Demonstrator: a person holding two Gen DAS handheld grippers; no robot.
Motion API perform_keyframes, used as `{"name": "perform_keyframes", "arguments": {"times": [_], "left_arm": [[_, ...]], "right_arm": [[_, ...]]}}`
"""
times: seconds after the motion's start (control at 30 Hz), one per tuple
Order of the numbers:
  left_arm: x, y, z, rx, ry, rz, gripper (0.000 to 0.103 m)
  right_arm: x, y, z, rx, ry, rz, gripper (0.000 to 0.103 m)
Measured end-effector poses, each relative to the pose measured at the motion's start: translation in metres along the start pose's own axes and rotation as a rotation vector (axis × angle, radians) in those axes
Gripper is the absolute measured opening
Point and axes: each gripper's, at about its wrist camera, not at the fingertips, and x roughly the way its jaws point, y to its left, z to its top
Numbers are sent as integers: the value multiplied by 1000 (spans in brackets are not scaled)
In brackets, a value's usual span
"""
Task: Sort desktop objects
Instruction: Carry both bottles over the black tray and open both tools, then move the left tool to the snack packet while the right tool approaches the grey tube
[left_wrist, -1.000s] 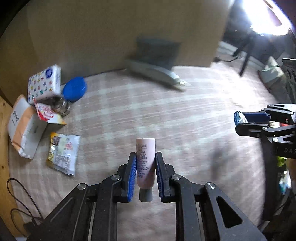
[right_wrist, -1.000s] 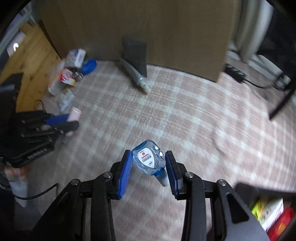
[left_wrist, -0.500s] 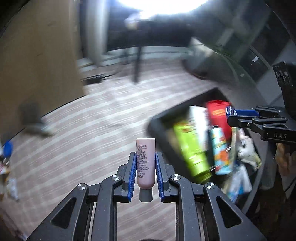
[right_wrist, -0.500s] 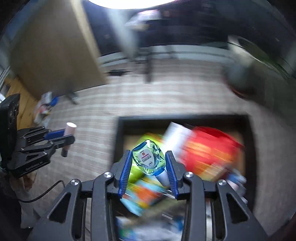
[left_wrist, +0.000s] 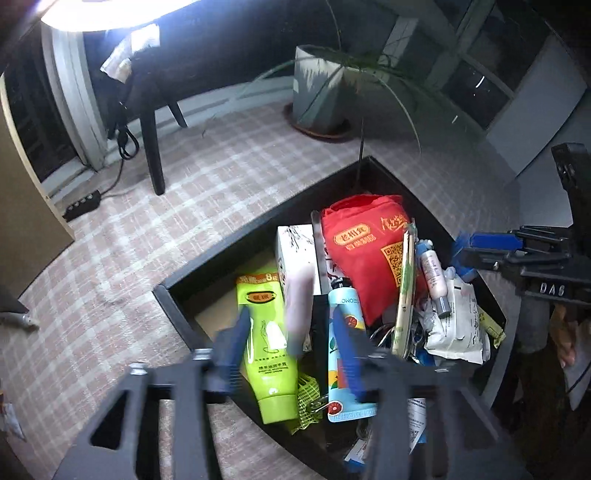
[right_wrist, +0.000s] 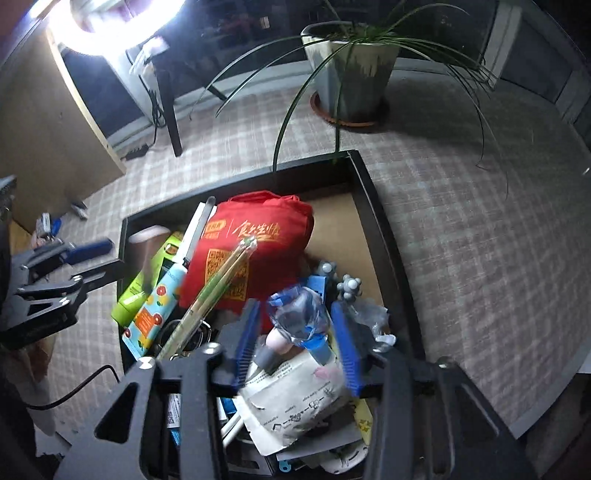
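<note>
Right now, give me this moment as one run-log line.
step: drop into black bin | left gripper: jaws just opened, pink bottle falling free | right gripper: jaws just opened, clear blue-capped bottle loose between

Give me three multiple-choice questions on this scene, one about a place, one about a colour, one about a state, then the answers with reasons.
1. Where does the red bag lie?
A. in the black bin
B. on the checked cloth
C. beside the plant pot

2. What colour is the tube with the flat cap lying at the bin's left side in the left wrist view?
A. purple
B. lime green
C. white

3. How does the left gripper stand?
A. shut on a bottle
B. jaws open
C. out of view

Answers:
1 A, the bag sits inside the bin's walls.
2 B, the lime green tube shows plainly.
3 B, its jaws have just been opening; the blurred pink bottle between them is untouched.
</note>
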Motion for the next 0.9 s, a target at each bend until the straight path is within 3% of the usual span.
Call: {"name": "perform_keyframes", "arguments": {"times": [0.17, 0.37, 0.7, 0.9], "left_arm": [[-17, 30, -9, -43, -25, 51, 49], [-39, 107, -39, -170, -29, 148, 49], [-80, 275, -126, -464, -1, 345, 49], [-94, 348, -172, -589, 24, 423, 61]], "right_arm": [[-5, 29, 12, -62, -41, -4, 49], [-7, 93, 37, -175, -60, 68, 49], [38, 264, 82, -427, 1, 236, 49], [90, 369, 100, -549, 75, 303, 49]]}}
